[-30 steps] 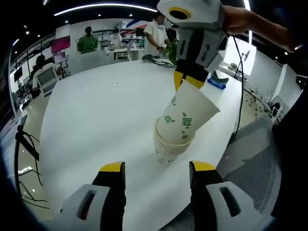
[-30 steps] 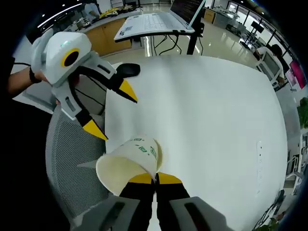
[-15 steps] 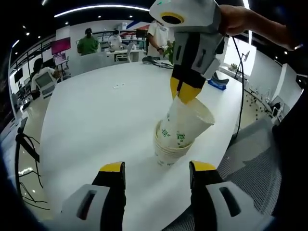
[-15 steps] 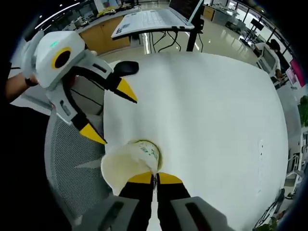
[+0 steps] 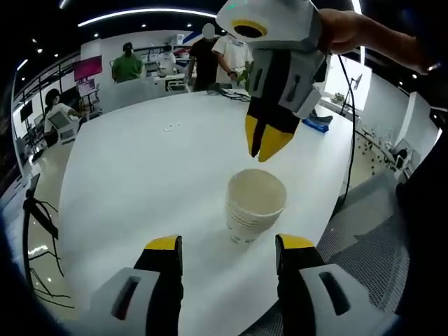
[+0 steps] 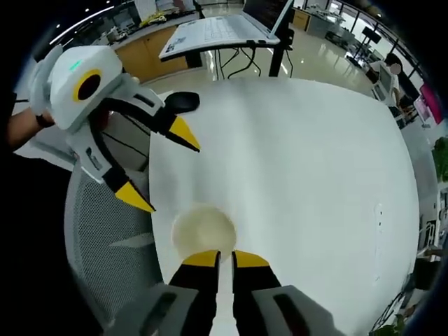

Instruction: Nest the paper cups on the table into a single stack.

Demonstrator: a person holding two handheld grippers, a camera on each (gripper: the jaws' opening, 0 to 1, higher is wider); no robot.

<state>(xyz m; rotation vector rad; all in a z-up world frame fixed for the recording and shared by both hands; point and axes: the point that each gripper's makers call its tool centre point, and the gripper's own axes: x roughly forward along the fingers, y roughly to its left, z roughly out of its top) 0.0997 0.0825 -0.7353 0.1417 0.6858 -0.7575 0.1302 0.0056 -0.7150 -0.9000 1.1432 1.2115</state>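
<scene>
Now the cup you were carrying half a second ago sits fully nested, and the stack of paper cups (image 5: 255,204) stands upright near the edge of the white desk (image 5: 140,175), so the nesting looks complete. Your right hand-held gripper (image 5: 268,143) hovers just above the stack with jaws nearly together on nothing, while your left hand-held gripper (image 5: 227,252) waits beside it, jaws apart and empty. How many cups the stack holds cannot be counted.
</scene>
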